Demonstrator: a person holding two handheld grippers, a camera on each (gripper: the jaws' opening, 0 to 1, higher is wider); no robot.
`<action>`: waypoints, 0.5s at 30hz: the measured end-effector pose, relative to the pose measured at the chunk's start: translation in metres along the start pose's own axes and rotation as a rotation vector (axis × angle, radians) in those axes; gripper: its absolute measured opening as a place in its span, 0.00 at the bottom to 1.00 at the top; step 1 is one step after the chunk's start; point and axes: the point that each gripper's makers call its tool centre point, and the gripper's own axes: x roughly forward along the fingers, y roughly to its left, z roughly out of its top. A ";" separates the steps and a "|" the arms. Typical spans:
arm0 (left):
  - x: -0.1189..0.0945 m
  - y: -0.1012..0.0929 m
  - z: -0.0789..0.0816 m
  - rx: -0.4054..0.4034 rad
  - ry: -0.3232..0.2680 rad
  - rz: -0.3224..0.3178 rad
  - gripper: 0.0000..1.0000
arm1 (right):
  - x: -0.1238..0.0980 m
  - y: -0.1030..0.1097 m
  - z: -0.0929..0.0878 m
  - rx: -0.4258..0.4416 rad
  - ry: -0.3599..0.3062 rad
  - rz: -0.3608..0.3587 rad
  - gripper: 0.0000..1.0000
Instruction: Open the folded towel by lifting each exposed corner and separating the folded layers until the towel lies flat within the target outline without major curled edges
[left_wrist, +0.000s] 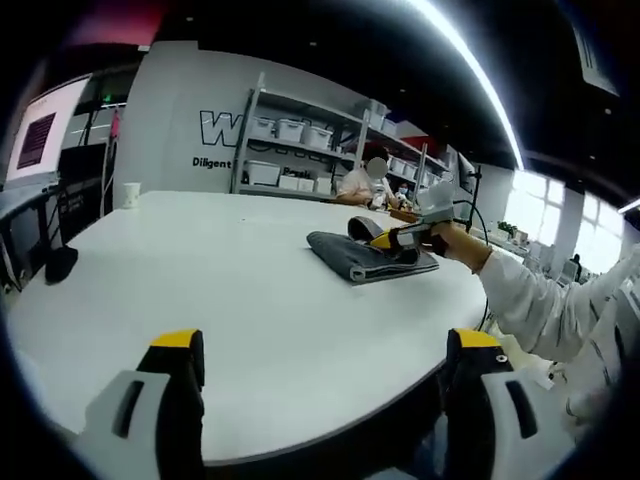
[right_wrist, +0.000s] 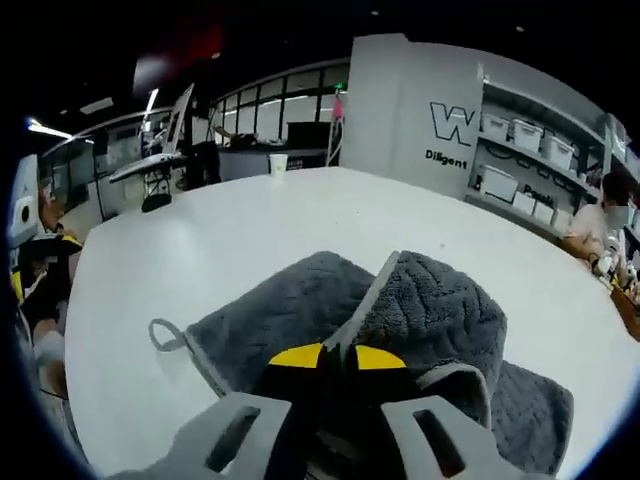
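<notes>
The towel (right_wrist: 420, 320) lies on the counter (left_wrist: 230, 290), its lifted edge pinched by the right tongs (right_wrist: 338, 357); the left tongs (left_wrist: 325, 355) hover released, well apart from it.

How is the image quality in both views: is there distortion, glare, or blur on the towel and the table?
Left gripper view: fisheye bends the white table edge; a ceiling light strip glares at the top; the grey towel looks small but sharp. Right gripper view: the towel is close and its pile clear, lifted at the right gripper; the background is dim.
</notes>
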 end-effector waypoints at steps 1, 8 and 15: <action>0.000 0.000 0.000 0.000 0.002 0.000 0.98 | -0.001 0.003 -0.001 0.015 -0.004 0.013 0.11; 0.003 -0.003 -0.001 -0.001 0.008 -0.010 0.98 | -0.003 0.009 -0.005 -0.059 0.015 -0.006 0.21; 0.000 -0.001 -0.001 -0.003 0.012 -0.005 0.98 | 0.000 0.009 -0.008 -0.102 0.035 -0.022 0.07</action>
